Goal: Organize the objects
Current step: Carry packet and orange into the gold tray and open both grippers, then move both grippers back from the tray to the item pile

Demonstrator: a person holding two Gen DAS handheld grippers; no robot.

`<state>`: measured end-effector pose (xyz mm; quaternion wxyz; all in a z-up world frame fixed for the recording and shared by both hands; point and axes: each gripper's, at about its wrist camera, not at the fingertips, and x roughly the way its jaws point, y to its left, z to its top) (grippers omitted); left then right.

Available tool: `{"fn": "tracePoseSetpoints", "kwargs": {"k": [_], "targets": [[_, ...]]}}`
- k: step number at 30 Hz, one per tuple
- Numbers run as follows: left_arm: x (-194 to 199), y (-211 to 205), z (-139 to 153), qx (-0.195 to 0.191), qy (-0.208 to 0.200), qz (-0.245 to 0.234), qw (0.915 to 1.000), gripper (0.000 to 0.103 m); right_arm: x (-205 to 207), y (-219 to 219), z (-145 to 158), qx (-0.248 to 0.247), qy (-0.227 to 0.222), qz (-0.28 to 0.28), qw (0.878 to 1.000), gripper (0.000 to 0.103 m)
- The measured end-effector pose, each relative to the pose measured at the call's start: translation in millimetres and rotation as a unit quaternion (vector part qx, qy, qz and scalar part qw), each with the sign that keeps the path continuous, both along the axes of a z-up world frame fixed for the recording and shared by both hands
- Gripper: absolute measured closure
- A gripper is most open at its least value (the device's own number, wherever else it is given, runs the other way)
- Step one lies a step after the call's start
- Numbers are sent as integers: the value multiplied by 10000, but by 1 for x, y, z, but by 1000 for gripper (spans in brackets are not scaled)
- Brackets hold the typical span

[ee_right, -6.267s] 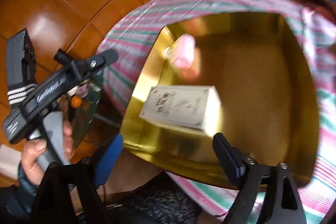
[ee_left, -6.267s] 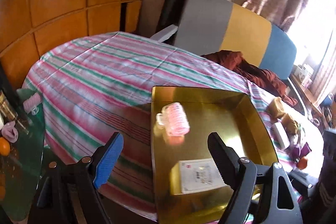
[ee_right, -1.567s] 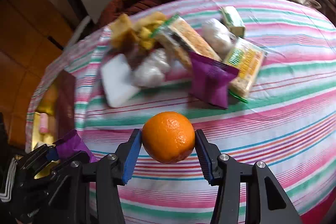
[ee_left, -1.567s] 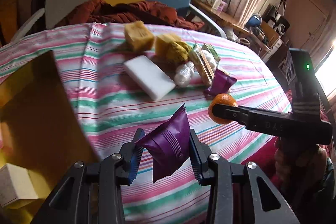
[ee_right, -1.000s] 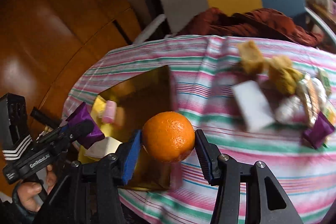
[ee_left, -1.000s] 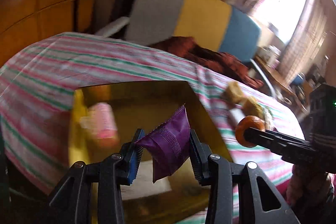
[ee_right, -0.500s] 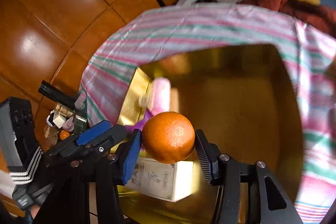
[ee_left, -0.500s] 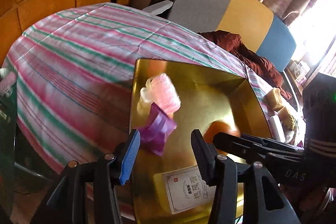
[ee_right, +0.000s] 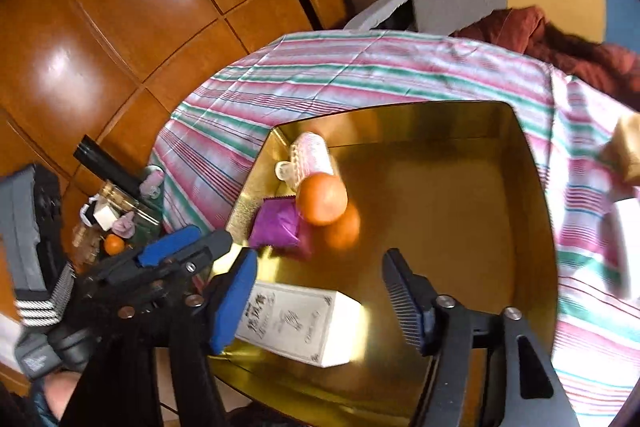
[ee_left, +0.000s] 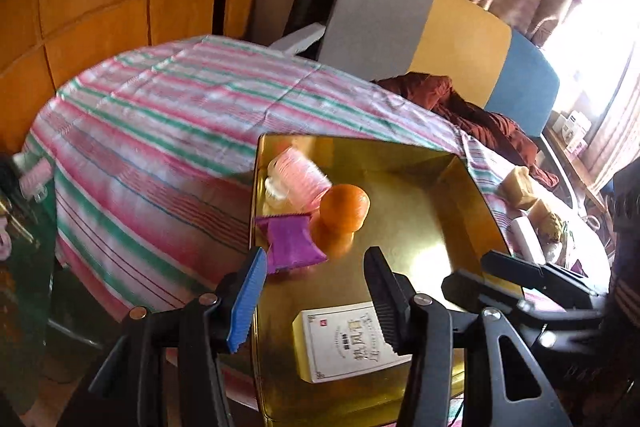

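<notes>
A gold tray [ee_left: 360, 143] lies on the striped tablecloth. In it lie a pink hair roller [ee_left: 298, 175], an orange [ee_left: 345, 207] touching the roller, a purple packet [ee_left: 290, 243] just left of the orange, and a white printed box [ee_left: 348, 341] at the near end. My left gripper [ee_left: 314, 267] hangs open above the tray's near left part with nothing between its fingers. My right gripper [ee_right: 320, 263] is over the tray, jaws opening and empty. The orange [ee_right: 321, 199] rests beyond them, beside the packet [ee_right: 276, 225] and the box [ee_right: 296, 323].
Sponges and a white block [ee_left: 528, 239] lie on the tablecloth [ee_left: 160, 115] right of the tray. A grey, yellow and blue chair [ee_left: 420, 39] with a red cloth stands behind. A glass side table [ee_right: 116, 223] with small items is at the left, below wood panelling.
Both grippers swung from the pile to the tray. The left one let the purple packet go, then the right one released the orange, which now rests by the roller.
</notes>
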<state>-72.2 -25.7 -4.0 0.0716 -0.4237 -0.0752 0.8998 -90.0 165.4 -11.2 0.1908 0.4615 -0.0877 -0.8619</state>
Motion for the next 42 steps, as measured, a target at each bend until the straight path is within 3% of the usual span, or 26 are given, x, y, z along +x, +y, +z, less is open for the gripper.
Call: {"fn": "tracePoseSetpoints", "kwargs": {"k": [4, 11, 16, 28, 42], "targets": [[8, 12, 10, -238, 217, -91, 9994, 52, 15, 6, 1, 161, 154, -163, 9996, 21], [20, 28, 18, -461, 391, -222, 9979, 52, 37, 22, 9, 559, 524, -593, 9953, 16], [31, 43, 24, -719, 619, -420, 9946, 52, 53, 27, 20, 909, 916, -761, 9887, 4], [47, 62, 28, -871, 762, -719, 9907, 52, 74, 45, 26, 1115, 1297, -1130, 9788, 0], [60, 96, 29, -1166, 940, -1247, 9808, 52, 85, 102, 18, 1247, 1152, -1804, 9688, 0]]}}
